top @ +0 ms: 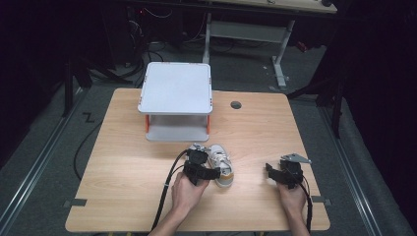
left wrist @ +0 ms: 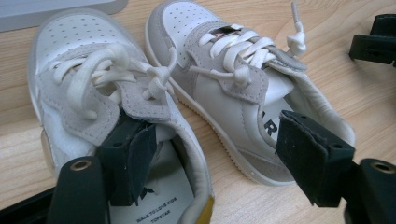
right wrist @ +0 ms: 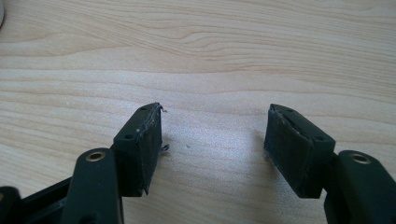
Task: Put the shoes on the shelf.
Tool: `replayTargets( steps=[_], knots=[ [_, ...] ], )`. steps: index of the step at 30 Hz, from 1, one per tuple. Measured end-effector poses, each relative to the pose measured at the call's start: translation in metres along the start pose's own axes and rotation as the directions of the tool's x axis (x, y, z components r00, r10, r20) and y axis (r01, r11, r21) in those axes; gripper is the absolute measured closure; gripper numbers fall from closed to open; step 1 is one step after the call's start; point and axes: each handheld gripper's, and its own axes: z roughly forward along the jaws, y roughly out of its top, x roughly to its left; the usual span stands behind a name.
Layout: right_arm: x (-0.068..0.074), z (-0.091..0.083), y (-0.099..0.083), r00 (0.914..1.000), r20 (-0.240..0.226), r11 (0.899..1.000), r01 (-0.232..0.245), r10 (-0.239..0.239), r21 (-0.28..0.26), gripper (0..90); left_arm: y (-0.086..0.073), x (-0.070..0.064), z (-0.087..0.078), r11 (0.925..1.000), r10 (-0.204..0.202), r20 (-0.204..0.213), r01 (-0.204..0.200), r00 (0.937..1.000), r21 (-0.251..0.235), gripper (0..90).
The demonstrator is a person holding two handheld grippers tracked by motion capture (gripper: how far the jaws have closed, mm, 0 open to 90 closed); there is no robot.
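Two small white shoes [left wrist: 154,93] (grey trim, white laces) sit side by side on the wooden table [top: 123,162], just in front of a white two-level stand [top: 176,88]. The left gripper [left wrist: 210,154] hangs over them, jaws spread, one jaw inside the nearer shoe's opening and the other at the farther shoe's heel. The right gripper [right wrist: 212,140] rests apart over bare wood, jaws also spread and holding nothing.

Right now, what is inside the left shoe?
One pad of the open left gripper sits inside the left shoe, over a printed insole. The toe end is covered by the tongue.
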Motion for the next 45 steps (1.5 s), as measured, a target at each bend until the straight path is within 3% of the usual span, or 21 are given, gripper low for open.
replayTargets(
  steps=[4,11,14,18,20,27,28,29,30,33,40,45],
  knots=[
    [0.000,0.000,0.000,1.0000,0.000,1.000,0.000,0.000,0.000,36.9,0.003,-0.003,0.003,1.0000,0.005,-0.001,-0.005,1.0000,0.005,28.5],
    [0.000,0.000,0.000,1.0000,0.000,1.000,0.000,0.000,0.000,36.8,0.004,-0.009,0.013,0.9966,0.079,-0.067,-0.078,0.9946,0.028,35.9],
    [0.000,0.000,0.000,1.0000,0.000,1.000,0.000,0.000,0.000,36.8,0.004,-0.013,0.016,0.9864,0.162,-0.135,-0.156,0.9776,0.051,45.8],
    [0.000,0.000,0.000,1.0000,0.000,1.000,0.000,0.000,0.000,36.5,0.005,-0.005,0.016,0.9843,0.168,-0.090,-0.162,0.9817,0.070,60.7],
    [0.000,0.000,0.000,1.0000,0.000,1.000,-0.001,0.001,0.000,36.4,0.005,-0.005,0.016,0.9839,0.171,-0.089,-0.165,0.9813,0.069,62.3],
    [0.000,0.000,0.000,1.0000,-0.001,1.000,0.000,0.000,0.001,36.2,0.003,-0.008,0.013,0.9779,0.203,-0.106,-0.196,0.9733,0.072,69.4],
    [0.000,0.000,0.000,1.0000,-0.001,1.000,0.000,0.000,0.001,36.2,0.002,-0.008,0.012,0.9750,0.218,-0.126,-0.210,0.9678,0.072,72.3],
    [0.000,0.000,0.000,1.0000,-0.001,1.000,0.000,0.000,0.001,36.2,0.002,-0.008,0.012,0.9750,0.218,-0.126,-0.210,0.9678,0.072,73.8],
    [0.000,0.000,0.000,1.0000,-0.001,1.000,0.001,-0.001,0.000,36.0,0.001,-0.006,0.010,0.9742,0.222,-0.131,-0.214,0.9661,0.070,73.8],
    [0.000,0.000,0.000,1.0000,-0.002,1.000,0.000,0.000,0.002,35.7,-0.001,0.001,0.007,0.9807,0.192,-0.106,-0.186,0.9757,0.060,76.8],
    [0.000,0.000,0.000,1.0000,-0.005,1.000,0.002,-0.002,0.002,35.1,-0.008,0.001,0.003,0.9711,0.238,-0.098,-0.234,0.9664,0.045,78.0],
    [0.000,0.000,0.000,1.0000,-0.004,1.000,0.001,-0.001,0.002,35.0,-0.016,0.010,-0.007,0.9744,0.224,-0.073,-0.222,0.9718,0.031,78.3]
  ],
)
